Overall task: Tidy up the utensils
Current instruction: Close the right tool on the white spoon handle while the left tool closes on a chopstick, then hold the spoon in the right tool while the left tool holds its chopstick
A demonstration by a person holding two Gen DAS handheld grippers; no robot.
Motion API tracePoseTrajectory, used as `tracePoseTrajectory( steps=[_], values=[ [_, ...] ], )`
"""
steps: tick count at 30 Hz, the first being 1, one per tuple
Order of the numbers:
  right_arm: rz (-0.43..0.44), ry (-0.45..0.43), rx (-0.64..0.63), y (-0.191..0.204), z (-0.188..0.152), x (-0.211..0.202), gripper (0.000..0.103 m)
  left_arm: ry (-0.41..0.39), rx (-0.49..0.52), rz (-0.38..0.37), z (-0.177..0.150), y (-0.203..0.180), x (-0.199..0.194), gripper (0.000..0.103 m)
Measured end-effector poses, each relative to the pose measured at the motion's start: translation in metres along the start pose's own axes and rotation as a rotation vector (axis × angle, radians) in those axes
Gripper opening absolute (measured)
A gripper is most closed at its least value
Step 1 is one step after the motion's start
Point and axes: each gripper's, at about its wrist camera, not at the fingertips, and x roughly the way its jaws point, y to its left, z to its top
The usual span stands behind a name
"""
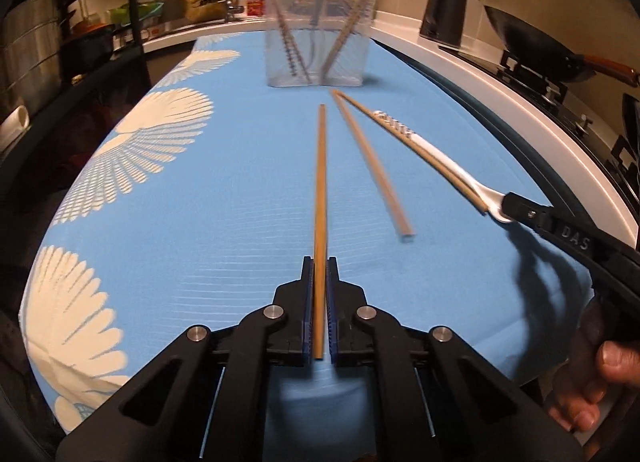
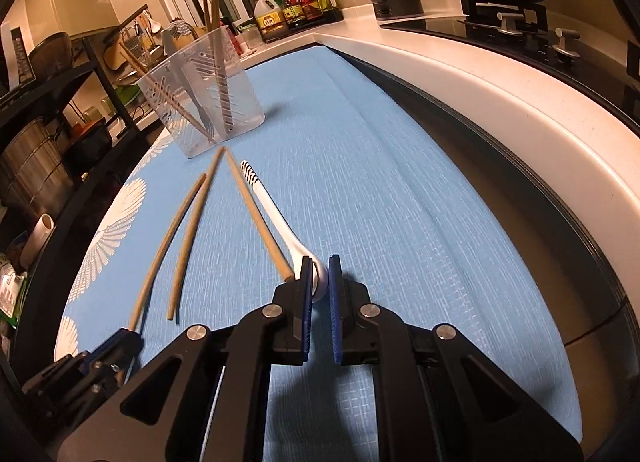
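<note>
On the blue-clothed worktop (image 1: pixel 248 198), left gripper (image 1: pixel 320 262) fingers are clenched on one chopstick (image 1: pixel 320 182); a loose chopstick (image 1: pixel 372 166) lies between; right gripper (image 2: pixel 319 262) grasps the white spoon (image 2: pixel 280 222). Step: pickup. Next, likely lift and drop both upright into the clear holder (image 1: pixel 320 34) beyond.

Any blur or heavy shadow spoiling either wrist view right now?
Left wrist view: the loose chopstick is smeared by motion blur, and the right gripper casts a dark shadow on the blue cloth. Right wrist view: sharp, though fisheye bends the counter edge.
</note>
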Motion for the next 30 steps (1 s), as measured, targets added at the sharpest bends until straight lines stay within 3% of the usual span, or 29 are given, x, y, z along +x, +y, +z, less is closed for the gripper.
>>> tracePoseTrajectory(
  steps=[3, 9, 17, 23, 30],
  values=[
    [0.028, 0.006, -0.029, 0.01, -0.005, 0.0, 0.009, -0.036, -0.016, -0.006, -0.006, 0.025, -0.007, 0.006],
    [0.064, 0.004, -0.052, 0.026, -0.016, -0.002, 0.009, -0.122, 0.055, -0.016, -0.018, 0.05, -0.016, 0.006],
    [-0.066, -0.094, -0.047, 0.018, -0.026, -0.016, 0.008, -0.171, 0.025, -0.025, -0.023, 0.079, -0.014, 0.006],
    [0.012, -0.08, -0.048, 0.014, -0.03, -0.014, 0.014, -0.205, 0.027, -0.039, -0.028, 0.082, -0.013, 0.007],
    [0.036, -0.075, -0.054, 0.016, -0.031, -0.01, 0.019, -0.247, 0.025, -0.037, -0.035, 0.083, -0.013, 0.008]
  ],
)
